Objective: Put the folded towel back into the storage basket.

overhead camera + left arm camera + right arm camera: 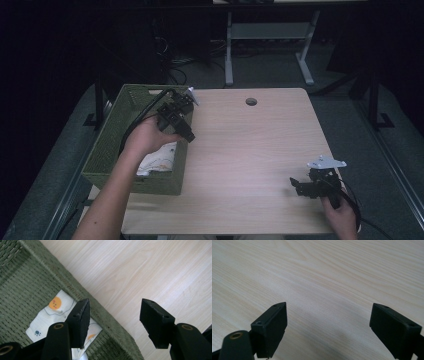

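A green woven basket [134,183] stands on the left part of the wooden table [250,145]. A white cloth [159,156] with small orange and blue prints lies inside it. A hand holds my left gripper [186,131] above the basket's right rim, open with nothing in it. In the left gripper view the open left gripper [115,320] straddles the basket's rim [105,315], one jaw over the cloth [47,320], the other over bare table. My right gripper [296,184] stands open near the table's front right corner. In the right gripper view the right gripper [328,327] holds nothing over bare wood [324,277].
A round cable hole [251,101] sits near the table's far edge. Beyond the table, a white desk frame [270,35] and cables stand on a dark floor. Cables trail from both grippers.
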{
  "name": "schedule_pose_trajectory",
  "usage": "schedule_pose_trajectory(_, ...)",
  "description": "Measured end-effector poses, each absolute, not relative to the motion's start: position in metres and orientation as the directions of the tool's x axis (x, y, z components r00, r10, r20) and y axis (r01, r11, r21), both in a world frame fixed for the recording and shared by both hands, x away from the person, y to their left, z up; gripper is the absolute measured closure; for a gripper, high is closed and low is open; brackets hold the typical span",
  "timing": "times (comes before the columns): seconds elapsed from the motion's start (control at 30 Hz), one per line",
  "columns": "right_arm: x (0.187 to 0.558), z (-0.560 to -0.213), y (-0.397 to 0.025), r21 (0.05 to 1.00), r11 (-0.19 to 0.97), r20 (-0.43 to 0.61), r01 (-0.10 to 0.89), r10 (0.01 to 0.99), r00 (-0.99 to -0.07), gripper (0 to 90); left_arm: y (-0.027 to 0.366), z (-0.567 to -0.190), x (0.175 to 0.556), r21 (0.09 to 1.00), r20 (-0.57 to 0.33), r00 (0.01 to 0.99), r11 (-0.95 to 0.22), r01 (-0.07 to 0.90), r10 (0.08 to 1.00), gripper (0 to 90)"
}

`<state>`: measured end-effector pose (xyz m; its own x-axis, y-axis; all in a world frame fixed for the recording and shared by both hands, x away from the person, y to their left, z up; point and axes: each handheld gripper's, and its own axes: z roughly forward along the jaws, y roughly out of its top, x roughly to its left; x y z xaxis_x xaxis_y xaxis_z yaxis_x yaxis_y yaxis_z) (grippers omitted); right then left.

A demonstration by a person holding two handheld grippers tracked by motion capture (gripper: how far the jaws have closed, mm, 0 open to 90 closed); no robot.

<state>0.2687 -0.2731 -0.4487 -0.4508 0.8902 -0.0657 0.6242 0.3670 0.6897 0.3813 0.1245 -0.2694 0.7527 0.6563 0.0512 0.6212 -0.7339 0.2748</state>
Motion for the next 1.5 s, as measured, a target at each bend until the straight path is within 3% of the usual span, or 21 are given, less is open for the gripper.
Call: schedule_pose_trajectory(1.5, 0.268, -0.449, -0.278, 0.684, 0.364, -0.063, 0.632, 0.893, -0.446, 14.4, 0.034, -0.303, 0.366, 0.263, 0.004, 0.838, -0.809, 0.526, 0.546, 37.2)
